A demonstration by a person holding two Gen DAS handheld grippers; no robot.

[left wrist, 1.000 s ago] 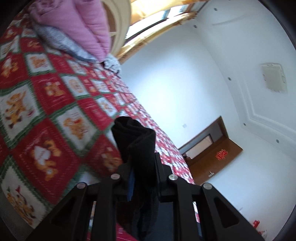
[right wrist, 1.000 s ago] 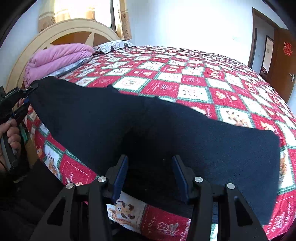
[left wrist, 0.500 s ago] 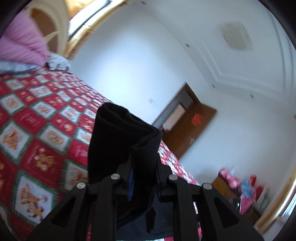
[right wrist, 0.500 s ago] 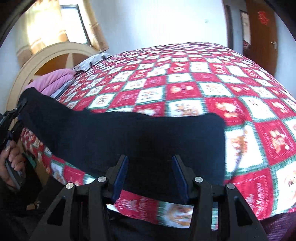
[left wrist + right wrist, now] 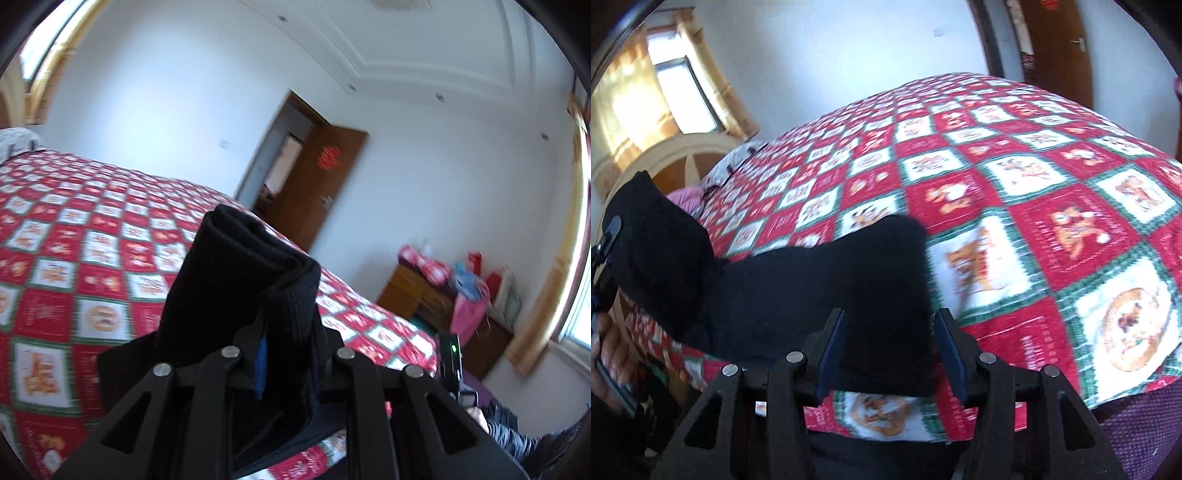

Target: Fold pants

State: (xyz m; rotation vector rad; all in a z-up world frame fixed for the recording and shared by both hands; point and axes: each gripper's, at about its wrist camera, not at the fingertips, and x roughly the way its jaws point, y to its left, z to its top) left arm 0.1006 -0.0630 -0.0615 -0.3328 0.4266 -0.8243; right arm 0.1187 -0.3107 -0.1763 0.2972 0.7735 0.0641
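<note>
Item count: one pair of black pants (image 5: 820,288); two tools, left tool (image 5: 284,343) and right tool (image 5: 890,347); one bed with a red patchwork quilt (image 5: 1052,192); one brown door (image 5: 317,188); one wooden dresser (image 5: 410,295).

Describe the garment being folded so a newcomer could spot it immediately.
Start at the red-and-white checked bedspread covering the bed. Along its near edge lies the black pants, one end raised by the left hand-held gripper. They are the only plain dark cloth on that patterned cover.
</note>
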